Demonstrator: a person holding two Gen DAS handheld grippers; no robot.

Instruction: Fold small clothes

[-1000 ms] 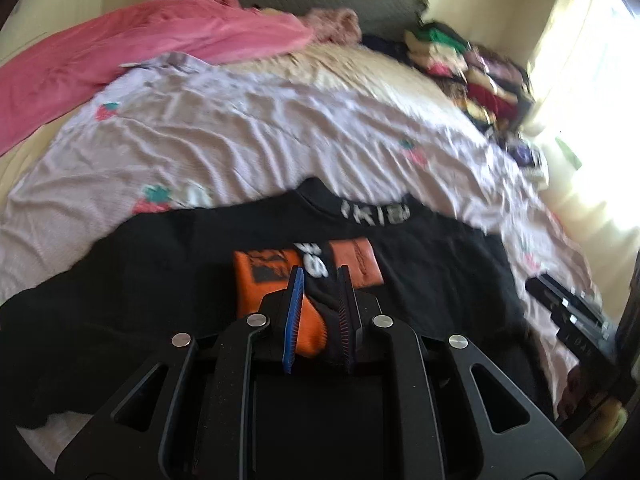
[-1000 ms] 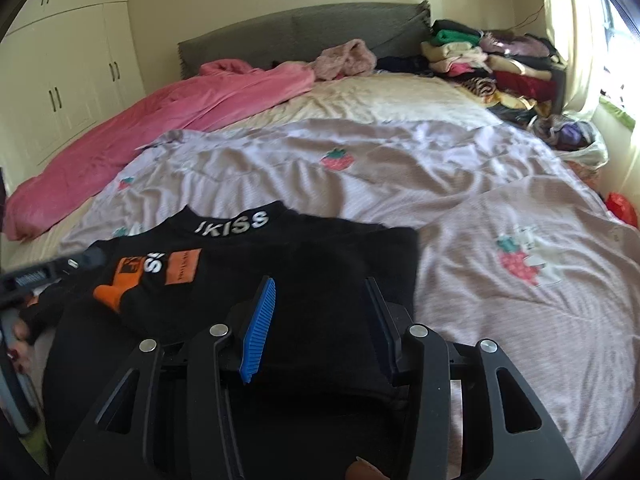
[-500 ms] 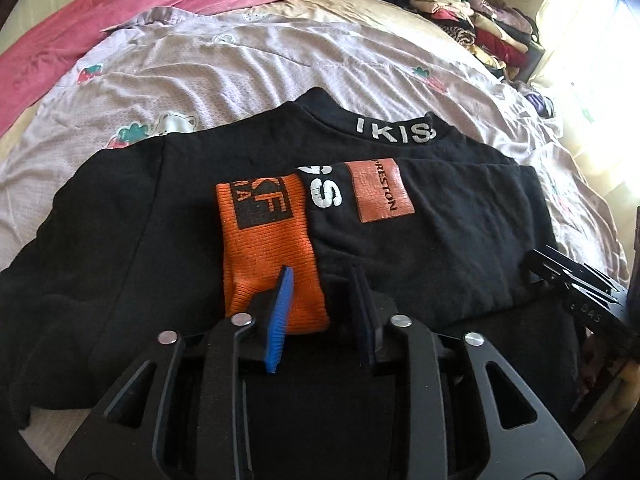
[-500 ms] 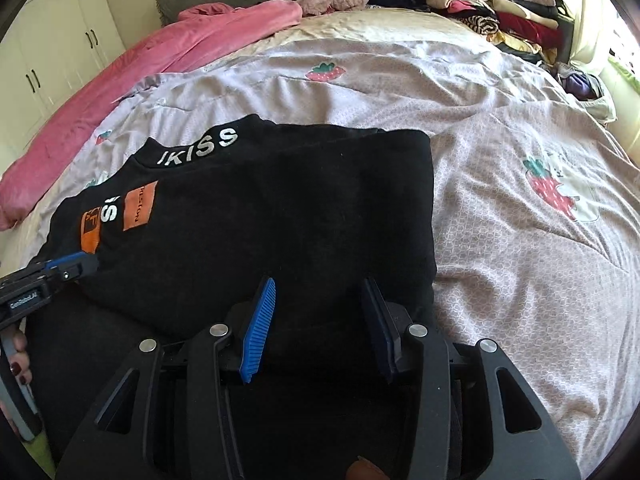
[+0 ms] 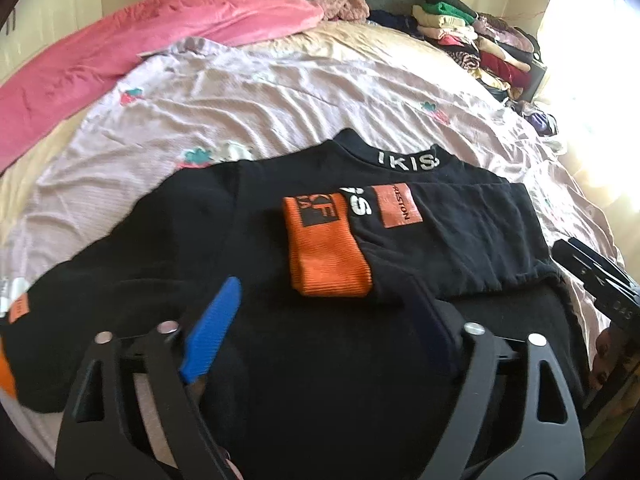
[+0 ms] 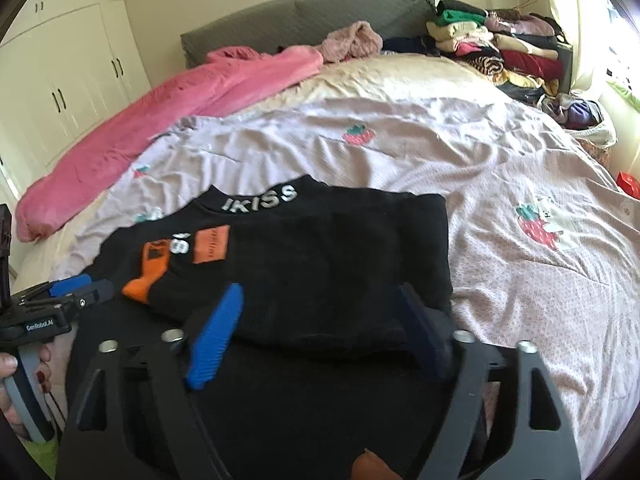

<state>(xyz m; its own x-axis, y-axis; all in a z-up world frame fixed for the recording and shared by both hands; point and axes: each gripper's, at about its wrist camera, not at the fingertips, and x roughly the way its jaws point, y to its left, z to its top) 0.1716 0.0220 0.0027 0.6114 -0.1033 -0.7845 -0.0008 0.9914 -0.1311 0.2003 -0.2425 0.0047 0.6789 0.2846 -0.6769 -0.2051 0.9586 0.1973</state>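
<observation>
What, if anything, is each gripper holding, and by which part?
Nothing is held. The left gripper and right gripper have just opened wide above the black sweater; its fabric lies under the open jaws, with no pad pressing on it.

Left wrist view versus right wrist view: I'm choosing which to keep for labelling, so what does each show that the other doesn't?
Only the left wrist view shows the black sweater's unfolded sleeve with its small orange patch at the far left. Only the right wrist view shows the white wardrobe doors, the large strawberry print on the lilac bedspread and the hand holding the left gripper. Both show the black sweater with the white-lettered collar, its orange ribbed cuff, the pink blanket and the stack of folded clothes.
</observation>
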